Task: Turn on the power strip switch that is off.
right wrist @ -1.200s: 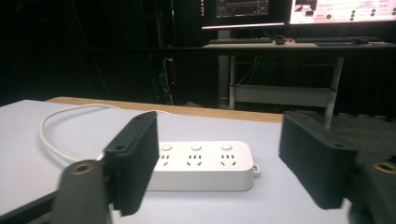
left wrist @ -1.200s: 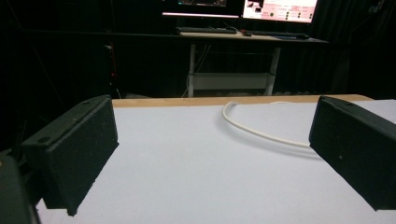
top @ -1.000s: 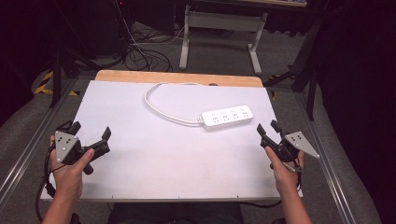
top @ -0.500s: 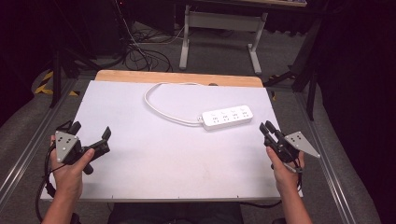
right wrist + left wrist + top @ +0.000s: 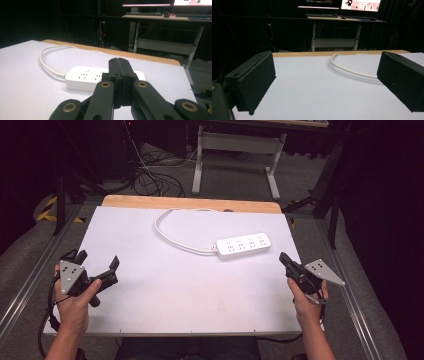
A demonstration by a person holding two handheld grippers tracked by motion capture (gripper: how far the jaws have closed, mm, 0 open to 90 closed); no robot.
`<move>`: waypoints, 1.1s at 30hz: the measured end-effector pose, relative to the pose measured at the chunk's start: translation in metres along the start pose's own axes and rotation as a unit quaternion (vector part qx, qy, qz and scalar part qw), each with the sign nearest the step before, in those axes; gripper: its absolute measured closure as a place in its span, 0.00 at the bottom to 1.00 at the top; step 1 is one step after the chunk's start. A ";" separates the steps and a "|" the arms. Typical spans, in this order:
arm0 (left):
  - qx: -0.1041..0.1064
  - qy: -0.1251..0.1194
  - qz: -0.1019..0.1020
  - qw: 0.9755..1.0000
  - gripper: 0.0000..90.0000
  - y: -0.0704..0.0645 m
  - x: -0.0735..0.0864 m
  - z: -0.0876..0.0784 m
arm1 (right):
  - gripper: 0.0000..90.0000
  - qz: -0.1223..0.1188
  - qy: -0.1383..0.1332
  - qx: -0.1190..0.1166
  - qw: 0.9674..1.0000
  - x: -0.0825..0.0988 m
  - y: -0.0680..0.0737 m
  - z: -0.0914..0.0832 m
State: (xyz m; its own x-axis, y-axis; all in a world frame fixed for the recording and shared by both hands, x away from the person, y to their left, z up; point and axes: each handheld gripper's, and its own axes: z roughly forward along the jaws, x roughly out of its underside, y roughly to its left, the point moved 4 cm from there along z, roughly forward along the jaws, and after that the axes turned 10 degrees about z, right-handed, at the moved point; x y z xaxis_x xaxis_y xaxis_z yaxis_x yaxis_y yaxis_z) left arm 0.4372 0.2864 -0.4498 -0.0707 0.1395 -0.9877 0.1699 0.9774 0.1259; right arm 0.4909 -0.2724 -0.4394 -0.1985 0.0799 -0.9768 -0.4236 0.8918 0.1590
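Observation:
A white power strip (image 5: 243, 245) lies on the white table top (image 5: 175, 290), right of centre, and its white cable (image 5: 170, 237) loops back toward the far edge. My right gripper (image 5: 283, 258) hovers at the table's right edge, just in front of the strip (image 5: 82, 80); its jaws have just closed and stand shut with nothing between them (image 5: 118, 62). My left gripper (image 5: 97, 261) is held at the left edge, open and empty; between its jaws I see the cable (image 5: 348, 70) on the bare top.
A wooden strip (image 5: 190, 202) runs along the table's far edge. Beyond it stand a metal desk frame (image 5: 235, 150) and floor cables (image 5: 150, 175). Metal rails (image 5: 357, 320) flank the table on both sides.
The right gripper's jaws have closed from open to shut, empty. Both hands and the power strip have kept their places.

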 end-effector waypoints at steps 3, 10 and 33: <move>0.001 -0.001 0.002 1.000 0.03 -0.001 0.000 0.000 | 1.00 -0.004 0.014 0.003 1.000 -0.004 -0.001 0.001; 0.000 0.000 0.001 1.000 0.03 0.000 0.001 0.001 | 1.00 0.011 0.043 0.014 0.999 -0.015 -0.008 0.011; -0.005 0.005 0.012 1.000 0.02 0.001 0.002 -0.002 | 1.00 -0.007 0.116 0.004 0.993 -0.026 0.000 0.070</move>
State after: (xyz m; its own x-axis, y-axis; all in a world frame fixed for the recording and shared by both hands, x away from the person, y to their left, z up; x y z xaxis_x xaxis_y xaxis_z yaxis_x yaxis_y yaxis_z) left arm 0.4354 0.2883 -0.4515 -0.0763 0.1654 -0.9833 0.1625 0.9750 0.1514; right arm 0.5574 -0.2430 -0.4242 -0.3908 -0.0359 -0.9198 -0.4205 0.8958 0.1437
